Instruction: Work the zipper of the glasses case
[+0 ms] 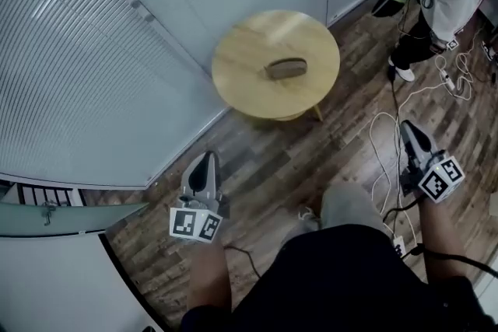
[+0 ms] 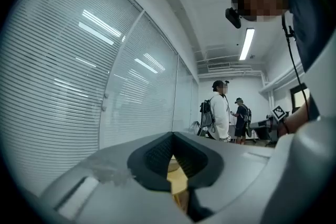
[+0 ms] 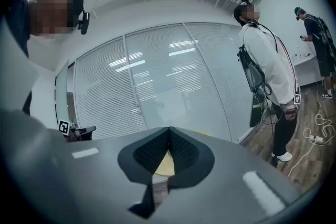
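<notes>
Both grippers were clamped shut on nothing. The left gripper [image 1: 207,163] and the right gripper [image 1: 412,134] hung low at the person's sides, well apart from the round table [image 1: 237,62]. The glasses case [image 1: 285,68] lay about in the middle of the table, with nobody touching it.

My guesses at what could go wrong:
- Loose cables [image 1: 373,138] lay across the floor on the right, so walking up could snag a foot.
- The case looked small and light. Tugging the zipper without the other gripper pinning it down would probably just drag it toward the table's edge.
- Shut jaws would have to open first, or they'd only shove it.

I couldn't read any brand or writing anywhere, just the square markers on the gripper cubes.
</notes>
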`<state>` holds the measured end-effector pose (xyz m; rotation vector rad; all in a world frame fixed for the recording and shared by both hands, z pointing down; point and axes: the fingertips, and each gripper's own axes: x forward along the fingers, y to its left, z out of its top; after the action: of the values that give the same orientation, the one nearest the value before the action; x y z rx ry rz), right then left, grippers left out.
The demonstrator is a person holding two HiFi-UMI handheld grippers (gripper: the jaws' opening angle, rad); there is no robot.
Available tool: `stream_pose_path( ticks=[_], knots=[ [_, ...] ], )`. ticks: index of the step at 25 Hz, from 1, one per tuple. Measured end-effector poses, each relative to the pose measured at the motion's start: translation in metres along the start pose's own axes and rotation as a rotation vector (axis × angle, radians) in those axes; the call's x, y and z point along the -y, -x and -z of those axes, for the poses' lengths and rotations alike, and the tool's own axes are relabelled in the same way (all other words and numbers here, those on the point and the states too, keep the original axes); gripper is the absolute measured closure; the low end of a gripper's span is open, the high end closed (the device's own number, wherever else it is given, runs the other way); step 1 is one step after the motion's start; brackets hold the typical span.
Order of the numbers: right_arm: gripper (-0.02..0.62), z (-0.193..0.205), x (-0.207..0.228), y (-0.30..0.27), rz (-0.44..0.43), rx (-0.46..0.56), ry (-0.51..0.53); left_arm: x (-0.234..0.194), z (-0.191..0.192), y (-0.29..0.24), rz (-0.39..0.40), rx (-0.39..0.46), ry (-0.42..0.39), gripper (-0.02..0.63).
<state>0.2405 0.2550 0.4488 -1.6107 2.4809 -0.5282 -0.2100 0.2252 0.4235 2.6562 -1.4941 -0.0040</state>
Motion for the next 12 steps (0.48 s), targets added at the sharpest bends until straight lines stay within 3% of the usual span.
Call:
stream_pose_path(
  ticks=[3, 7, 12],
  knots=[
    [0.589, 0.008, 0.023, -0.014, 0.021, -0.008, -0.007, -0.005, 0.006, -0.029, -0.02, -0.014, -0.006, 0.603],
    [0.589, 0.018, 0.061, -0.041, 0.077, -0.013, -0.097, -0.01, 0.011, -0.072, -0.075, -0.011, 0.024, 0.603],
    [0.589, 0.003, 0.091, -0.093, 0.036, -0.042, -0.082, -0.009, 0.005, -0.111, -0.068, -0.042, 0.004, 0.603]
  ],
)
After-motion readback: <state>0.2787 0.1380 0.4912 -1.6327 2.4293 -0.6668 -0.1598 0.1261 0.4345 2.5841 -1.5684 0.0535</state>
